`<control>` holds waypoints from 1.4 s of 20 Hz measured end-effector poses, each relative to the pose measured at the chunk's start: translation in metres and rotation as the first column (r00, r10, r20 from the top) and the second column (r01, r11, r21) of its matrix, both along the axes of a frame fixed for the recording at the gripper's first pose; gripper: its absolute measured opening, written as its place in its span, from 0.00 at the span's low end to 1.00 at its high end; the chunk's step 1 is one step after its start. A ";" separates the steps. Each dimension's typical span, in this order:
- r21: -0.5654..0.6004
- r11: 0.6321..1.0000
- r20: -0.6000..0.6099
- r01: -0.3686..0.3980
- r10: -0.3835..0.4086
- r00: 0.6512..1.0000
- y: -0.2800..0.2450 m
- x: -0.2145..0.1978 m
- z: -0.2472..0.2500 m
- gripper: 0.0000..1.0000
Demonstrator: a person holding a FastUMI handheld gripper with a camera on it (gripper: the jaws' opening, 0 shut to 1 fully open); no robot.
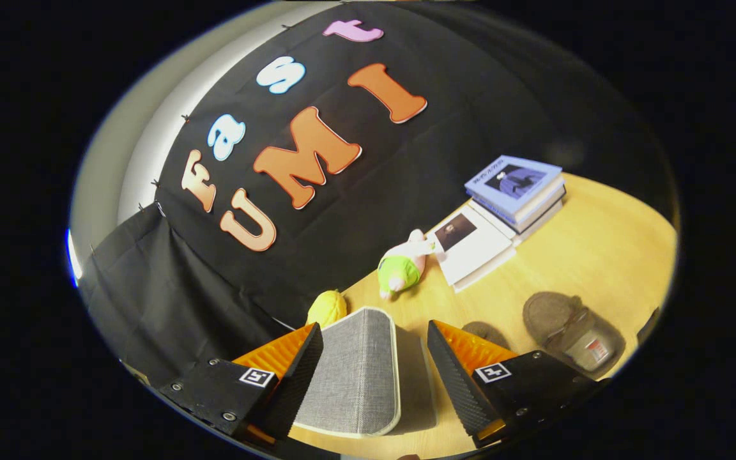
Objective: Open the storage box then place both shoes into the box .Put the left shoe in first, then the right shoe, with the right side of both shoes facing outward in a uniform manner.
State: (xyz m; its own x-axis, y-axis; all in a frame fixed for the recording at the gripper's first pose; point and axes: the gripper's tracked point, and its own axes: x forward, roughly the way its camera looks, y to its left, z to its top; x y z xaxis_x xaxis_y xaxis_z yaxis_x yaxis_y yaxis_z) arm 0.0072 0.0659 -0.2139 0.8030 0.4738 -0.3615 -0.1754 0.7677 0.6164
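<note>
Matt grey woven-cloth storage box [355, 367] on smooth wooden table [598, 268]; fuzzy brown shoe [572, 329].

Grey box lid [355, 370] between parted tongs [374, 348] — untouched

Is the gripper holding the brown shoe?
No, the gripper is open around the grey box lid, and the brown shoe lies apart on the table.

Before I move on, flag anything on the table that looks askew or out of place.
The gripper is open around the grey storage box. A plush toy lies tipped on its side by the books, whose stack is fanned unevenly. A brown shoe lies beyond the right finger. Nothing looks spilled or damaged.
</note>
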 end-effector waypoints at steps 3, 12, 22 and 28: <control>0.129 0.990 -0.068 -0.054 0.063 0.996 0.009 -0.011 -0.024 0.98; 0.416 0.902 -0.217 -0.117 0.223 0.950 0.039 -0.034 -0.092 0.97; 0.499 0.855 -0.207 -0.142 0.276 0.939 0.065 -0.028 -0.093 0.94; 0.542 0.836 -0.212 -0.083 0.232 0.950 0.054 -0.022 -0.088 0.46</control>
State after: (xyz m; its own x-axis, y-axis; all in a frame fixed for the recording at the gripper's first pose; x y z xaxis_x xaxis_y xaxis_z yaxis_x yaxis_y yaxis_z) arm -0.0151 0.1203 -0.3023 0.6137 0.7619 -0.2073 -0.0442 0.2952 0.9544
